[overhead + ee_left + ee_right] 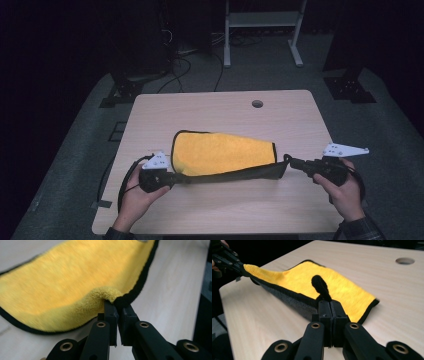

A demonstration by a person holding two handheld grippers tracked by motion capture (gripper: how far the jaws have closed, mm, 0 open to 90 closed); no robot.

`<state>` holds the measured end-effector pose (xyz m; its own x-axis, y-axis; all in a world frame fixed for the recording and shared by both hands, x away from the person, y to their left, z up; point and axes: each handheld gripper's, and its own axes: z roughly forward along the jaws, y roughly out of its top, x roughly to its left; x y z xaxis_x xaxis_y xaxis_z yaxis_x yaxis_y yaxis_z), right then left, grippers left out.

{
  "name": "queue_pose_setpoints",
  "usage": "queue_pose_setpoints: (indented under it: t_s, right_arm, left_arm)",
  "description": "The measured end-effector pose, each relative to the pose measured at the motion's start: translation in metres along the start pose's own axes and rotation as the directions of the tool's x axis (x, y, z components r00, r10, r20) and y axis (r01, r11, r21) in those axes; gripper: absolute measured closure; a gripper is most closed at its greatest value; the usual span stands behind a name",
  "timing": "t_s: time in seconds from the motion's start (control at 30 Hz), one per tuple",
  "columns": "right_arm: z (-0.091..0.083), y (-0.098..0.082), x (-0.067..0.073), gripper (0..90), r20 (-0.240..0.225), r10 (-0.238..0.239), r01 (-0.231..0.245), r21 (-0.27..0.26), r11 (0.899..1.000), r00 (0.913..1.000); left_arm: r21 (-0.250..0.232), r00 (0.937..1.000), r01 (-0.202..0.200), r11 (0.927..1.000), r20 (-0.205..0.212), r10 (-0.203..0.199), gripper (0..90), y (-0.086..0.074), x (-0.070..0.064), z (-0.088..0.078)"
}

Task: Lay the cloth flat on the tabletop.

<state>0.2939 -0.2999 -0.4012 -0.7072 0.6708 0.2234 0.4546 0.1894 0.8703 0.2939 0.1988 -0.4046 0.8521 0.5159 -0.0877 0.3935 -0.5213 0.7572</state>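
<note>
Yellow cloth (220,152) with black trim sits mid-table, far part flat on the wooden table (215,107), near edge lifted and stretched between my two grippers, grey underside showing along the fold. My left gripper (176,177) is clamped on the cloth's near-left corner; in the left gripper view (116,305) the jaws pinch the trim. My right gripper (291,161) is clamped on the near-right corner, and the right gripper view (329,302) has a black loop of trim sticking up past the tips. Round cable hole (257,104) sits near the far edge, well apart from the cloth. Cables (187,67) and a white frame (262,30) on the floor beyond. Nothing on the table blocks the cloth
</note>
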Motion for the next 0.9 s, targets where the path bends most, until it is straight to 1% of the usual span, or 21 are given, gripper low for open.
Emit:
queue_pose_setpoints:
  t_s: [0.13,0.17,0.2,0.23,0.33,0.4,0.43,0.47,0.5,0.53,0.57,0.6,0.63,0.67,0.7,0.73,0.77,0.8,0.83,0.87,0.9]
  right_arm:
    - [-0.010,-0.011,0.006,88.1,-0.012,-0.002,0.002,0.008,1.000,0.9999]
    - [-0.012,-0.012,0.007,88.1,-0.014,0.000,0.001,0.009,1.000,0.9999]
    - [-0.016,-0.015,0.008,88.1,-0.018,0.000,0.000,0.010,1.000,0.9998]
    - [-0.016,-0.015,0.008,88.1,-0.018,0.000,0.000,0.010,1.000,0.9998]
    - [-0.025,-0.021,0.012,88.1,-0.031,0.008,-0.008,0.002,1.000,0.9995]
    - [-0.030,-0.025,0.016,87.9,-0.040,0.006,-0.005,0.002,1.000,0.9992]
    - [-0.032,-0.029,0.017,87.5,-0.054,0.001,-0.001,0.011,1.000,0.9985]
    - [-0.034,-0.034,0.019,83.7,-0.078,-0.012,0.014,0.022,1.000,0.9969]
    - [-0.034,-0.034,0.019,83.7,-0.078,-0.012,0.014,0.022,1.000,0.9969]
    - [-0.036,-0.036,0.018,76.8,-0.088,-0.010,0.011,0.009,1.000,0.9961]
    - [-0.036,-0.036,0.018,76.8,-0.088,-0.010,0.011,0.009,1.000,0.9961]
    - [-0.038,-0.034,0.018,72.6,-0.091,-0.010,0.010,-0.004,1.000,0.9958]
    - [-0.038,-0.034,0.018,72.6,-0.091,-0.010,0.010,-0.004,1.000,0.9958]
    - [-0.037,-0.031,0.017,70.9,-0.087,-0.012,0.012,-0.002,1.000,0.9962]
    - [-0.037,-0.031,0.017,70.9,-0.087,-0.012,0.012,-0.002,1.000,0.9962]
    - [-0.031,-0.030,0.015,66.5,-0.077,-0.016,0.017,0.014,1.000,0.9969]
    - [-0.027,-0.030,0.014,65.0,-0.068,-0.020,0.022,0.025,0.999,0.9975]
    - [-0.020,-0.030,0.011,63.4,-0.057,-0.023,0.025,0.035,0.999,0.9981]
    - [-0.020,-0.030,0.011,63.4,-0.057,-0.023,0.025,0.035,0.999,0.9981]
    - [-0.008,-0.029,0.007,61.0,-0.041,-0.030,0.033,0.061,0.998,0.9987]
    - [-0.003,-0.029,0.005,60.5,-0.032,-0.039,0.042,0.075,0.996,0.9987]
  left_arm:
    - [0.025,0.9993,-0.007,0.9997,0.037,0.006,85.0,-0.012,-0.010,-0.005]
    - [0.025,0.9993,-0.007,0.9997,0.037,0.006,85.2,-0.012,-0.010,-0.005]
    - [0.036,0.9983,-0.011,0.9993,0.057,0.009,85.4,-0.016,-0.016,-0.007]
    - [0.036,0.9983,-0.011,0.9993,0.057,0.009,85.5,-0.016,-0.016,-0.007]
    - [0.068,0.9952,-0.035,0.9971,0.094,0.029,85.2,-0.023,-0.026,-0.010]
    - [0.076,0.9936,-0.046,0.9961,0.107,0.037,83.4,-0.025,-0.029,-0.012]
    - [0.071,0.9936,-0.042,0.9966,0.107,0.035,78.8,-0.027,-0.029,-0.013]
    - [0.063,0.9946,-0.035,0.9974,0.100,0.028,75.6,-0.028,-0.027,-0.015]
    - [0.063,0.9946,-0.035,0.9974,0.100,0.028,73.7,-0.028,-0.027,-0.015]
    - [0.056,0.9966,-0.029,0.9980,0.079,0.024,70.7,-0.027,-0.025,-0.017]
    - [0.056,0.9966,-0.029,0.9980,0.079,0.024,69.7,-0.027,-0.025,-0.017]
    - [0.048,0.9980,-0.021,0.9987,0.060,0.018,67.9,-0.026,-0.022,-0.017]
    - [0.048,0.9980,-0.021,0.9987,0.060,0.018,65.9,-0.026,-0.022,-0.017]
    - [0.038,0.9995,-0.009,0.9992,0.031,0.008,63.9,-0.024,-0.018,-0.013]
    - [0.038,0.9995,-0.009,0.9992,0.031,0.008,61.6,-0.024,-0.018,-0.013]
    - [0.034,0.9999,0.012,0.9993,0.007,-0.013,59.7,-0.023,-0.014,-0.009]
    - [0.034,0.9999,0.012,0.9993,0.007,-0.013,58.5,-0.023,-0.014,-0.009]
    - [0.034,0.9993,0.031,0.9989,-0.022,-0.030,56.2,-0.022,-0.008,-0.002]
    - [0.034,0.9993,0.031,0.9989,-0.022,-0.030,55.5,-0.022,-0.008,-0.002]
    - [0.041,0.9980,0.048,0.9980,-0.044,-0.046,55.0,-0.020,-0.002,0.006]
    - [0.041,0.9980,0.048,0.9980,-0.044,-0.046,54.3,-0.020,-0.002,0.006]
